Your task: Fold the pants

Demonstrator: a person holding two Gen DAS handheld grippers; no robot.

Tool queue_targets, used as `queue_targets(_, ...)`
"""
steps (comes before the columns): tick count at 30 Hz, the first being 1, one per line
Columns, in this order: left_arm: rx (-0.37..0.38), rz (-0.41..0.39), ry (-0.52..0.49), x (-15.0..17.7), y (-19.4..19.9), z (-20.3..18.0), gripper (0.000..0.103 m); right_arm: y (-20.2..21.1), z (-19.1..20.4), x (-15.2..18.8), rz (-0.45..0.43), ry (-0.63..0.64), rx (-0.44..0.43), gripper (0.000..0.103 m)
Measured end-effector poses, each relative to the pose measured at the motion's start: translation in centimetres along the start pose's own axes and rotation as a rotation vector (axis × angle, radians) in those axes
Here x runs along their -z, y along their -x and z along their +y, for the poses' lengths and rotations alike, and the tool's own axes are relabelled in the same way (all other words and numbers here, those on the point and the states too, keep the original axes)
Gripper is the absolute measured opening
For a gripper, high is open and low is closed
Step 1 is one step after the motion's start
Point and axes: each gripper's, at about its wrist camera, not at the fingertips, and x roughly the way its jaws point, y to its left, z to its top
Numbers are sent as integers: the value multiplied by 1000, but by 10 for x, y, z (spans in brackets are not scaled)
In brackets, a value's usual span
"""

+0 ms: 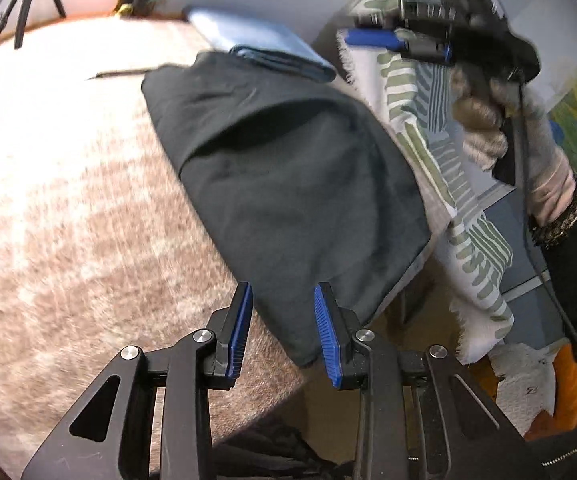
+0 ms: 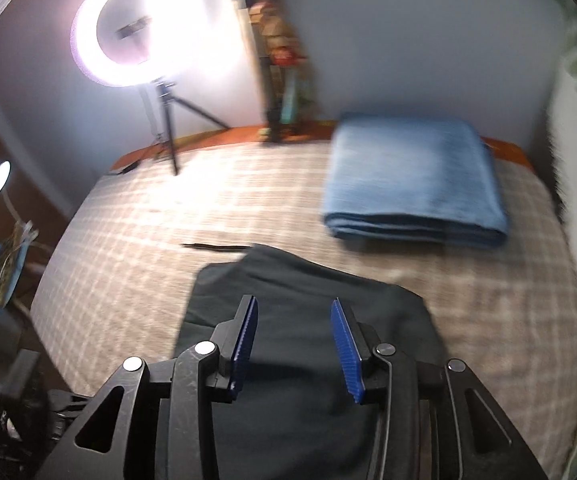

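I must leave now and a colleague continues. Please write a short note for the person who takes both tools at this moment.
Left tool: open, empty, at the near edge of the dark pants.
Right tool: open, empty, above the pants.
The pants lie folded into a compact bundle on the checked bed cover; a folded blue garment lies behind them.
Left: possibly one more fold, or smoothing; I cannot tell for sure.

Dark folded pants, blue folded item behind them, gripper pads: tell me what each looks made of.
The dark folded pants look like a soft matte woven fabric, possibly cotton: no sheen, gentle creases. The blue folded cloth looks like denim or thick cotton: faded blue surface, stacked thick edges; blur leaves it open. The blue ribbed pads on the right gripper look like moulded rubber or plastic.
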Motion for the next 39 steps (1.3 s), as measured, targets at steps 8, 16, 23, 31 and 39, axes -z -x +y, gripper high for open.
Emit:
queue_targets(8,28,-32,38,9,-11,0,25,-54,61,-30,74,195,-171,60)
queue_targets(16,21,-66,30,14,-8,0,11,-149,106,-44,278,367,-164,60)
queue_targets(23,26,-72,6,14,-8,-2,6,-181,124,-27,367,462,-118,14)
queue_targets(31,41,-54,-132,28,-11,-35,3,-178,117,-30,293,377,-43,0)
queue_targets(39,82,-17,-189,32,-12,-54,0,-183,115,-30,284,306,-39,32)
